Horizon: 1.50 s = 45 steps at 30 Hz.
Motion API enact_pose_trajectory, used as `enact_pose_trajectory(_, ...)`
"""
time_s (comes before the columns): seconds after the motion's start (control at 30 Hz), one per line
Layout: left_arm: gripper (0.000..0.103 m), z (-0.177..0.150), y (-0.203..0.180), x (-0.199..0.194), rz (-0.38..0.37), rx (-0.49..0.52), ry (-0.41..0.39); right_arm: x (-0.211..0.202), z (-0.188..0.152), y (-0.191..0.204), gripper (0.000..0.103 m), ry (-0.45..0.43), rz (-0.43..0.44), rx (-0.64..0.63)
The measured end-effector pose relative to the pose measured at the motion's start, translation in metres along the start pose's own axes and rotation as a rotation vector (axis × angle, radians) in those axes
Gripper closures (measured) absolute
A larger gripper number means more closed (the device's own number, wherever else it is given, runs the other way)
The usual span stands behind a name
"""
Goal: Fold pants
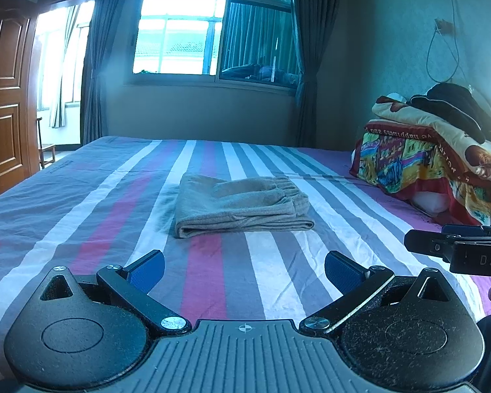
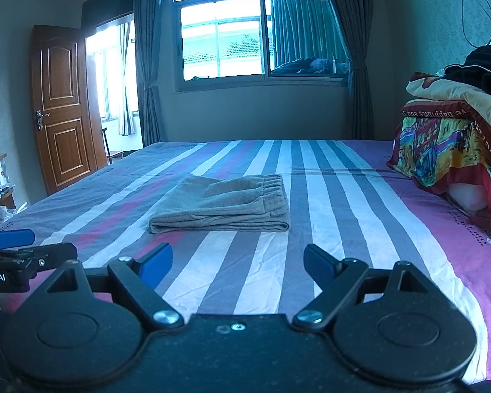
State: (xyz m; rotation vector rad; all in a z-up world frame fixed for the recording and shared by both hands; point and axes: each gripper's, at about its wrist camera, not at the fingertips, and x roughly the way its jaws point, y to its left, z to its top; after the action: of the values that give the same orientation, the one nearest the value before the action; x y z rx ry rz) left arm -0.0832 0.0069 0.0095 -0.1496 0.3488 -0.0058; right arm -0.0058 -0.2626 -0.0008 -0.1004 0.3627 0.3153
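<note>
1. We see the pants [image 1: 242, 204] lying folded into a squat bundle on the striped bed [image 1: 81, 216], straight ahead of both tongs and well apart from them.
2. The bundle's long axis runs left to right across our view, with the gathered waistband at its far right end and a doubled fold along the near edge.
3. Our left tongs [image 1: 244, 270] are spread wide and hold nothing; bare sheet shows between the blue pads [image 1: 149, 270].
4. Our right tongs [image 2: 237, 263] are likewise spread and empty.
5. Neither hand looks clearly nearer the pants; the bundle sits slightly right of centre for the left and slightly left for the right, so it lies between them.
6. We judge the folding to be essentially finished; any further move would be a straight reach forward.
7. Nothing stands between the tongs and the pants.
8. A stack of quilts [image 2: 448, 144] sits well to the right of the pants, out of the way.
</note>
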Motion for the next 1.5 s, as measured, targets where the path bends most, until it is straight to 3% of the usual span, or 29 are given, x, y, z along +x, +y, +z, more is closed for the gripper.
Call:
enact_pose_trajectory(1.0,0.000,-0.009,0.002,0.010,-0.007,-0.010,0.036,0.007,-0.006,-0.001,0.016,0.024,-0.003,0.005)
enact_pose_trajectory(1.23,0.000,-0.016,0.011,0.026,0.006,-0.028,0.070,0.013,-0.012,-0.005,0.016,0.049,-0.019,0.020)
enact_pose_trajectory(1.5,0.000,-0.016,0.050,0.073,0.081,-0.026,0.116,0.035,-0.011,-0.028,0.016,0.072,-0.068,0.035)
